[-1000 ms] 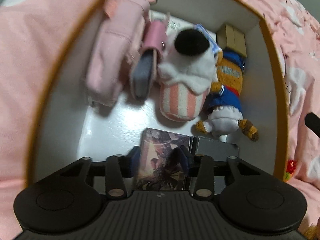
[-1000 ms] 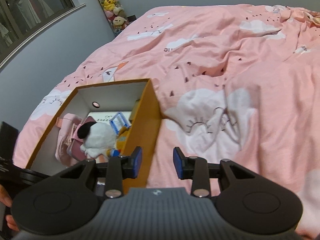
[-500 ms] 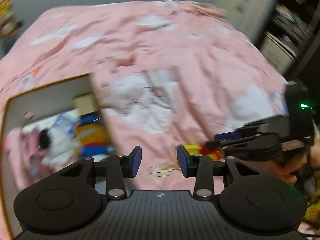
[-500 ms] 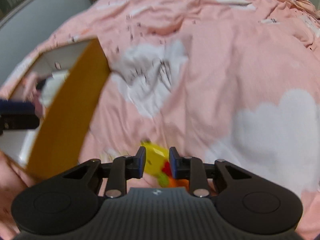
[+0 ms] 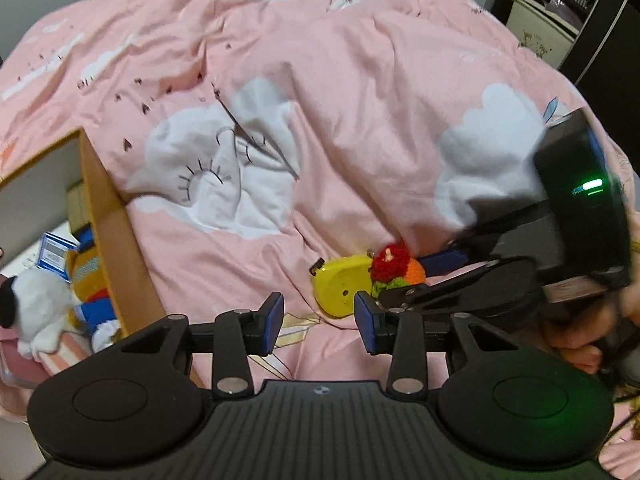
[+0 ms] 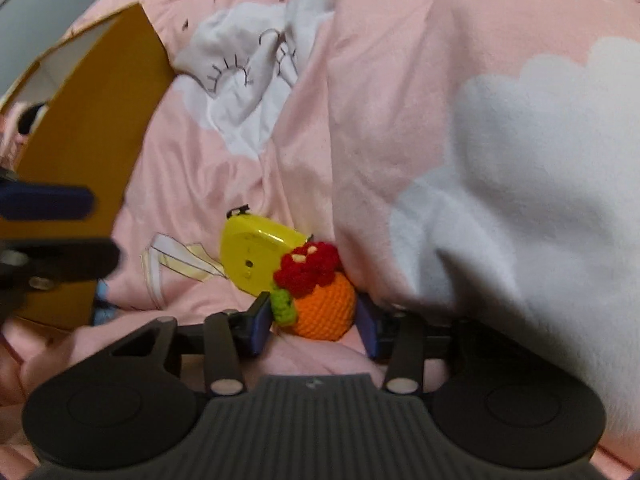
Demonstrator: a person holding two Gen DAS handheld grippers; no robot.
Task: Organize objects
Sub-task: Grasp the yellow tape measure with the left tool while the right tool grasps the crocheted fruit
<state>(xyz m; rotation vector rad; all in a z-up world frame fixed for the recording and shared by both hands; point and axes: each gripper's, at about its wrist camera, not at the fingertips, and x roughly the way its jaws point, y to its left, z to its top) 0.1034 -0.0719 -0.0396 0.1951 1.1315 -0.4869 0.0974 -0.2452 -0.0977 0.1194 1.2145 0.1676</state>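
An orange crochet toy [image 6: 325, 309] with a red top lies on the pink duvet beside a yellow tape measure [image 6: 256, 258]. My right gripper [image 6: 314, 322] is open with its jaws on either side of the toy; it also shows in the left wrist view [image 5: 420, 276]. My left gripper [image 5: 319, 322] is open and empty, above the duvet between the box and the tape measure [image 5: 340, 284]. The orange cardboard box [image 5: 116, 236] at the left holds plush toys [image 5: 36, 304].
The pink duvet [image 5: 340, 128] with white cloud prints covers the bed, with a raised fold [image 6: 500, 160] right of the toy. Dark furniture [image 5: 592, 20] stands past the bed at the upper right. The box's outer wall [image 6: 88, 144] is left of my right gripper.
My left gripper let go of a flat picture case in the box and swung out over the duvet. My right gripper moved down to the crochet toy and opened wider around it.
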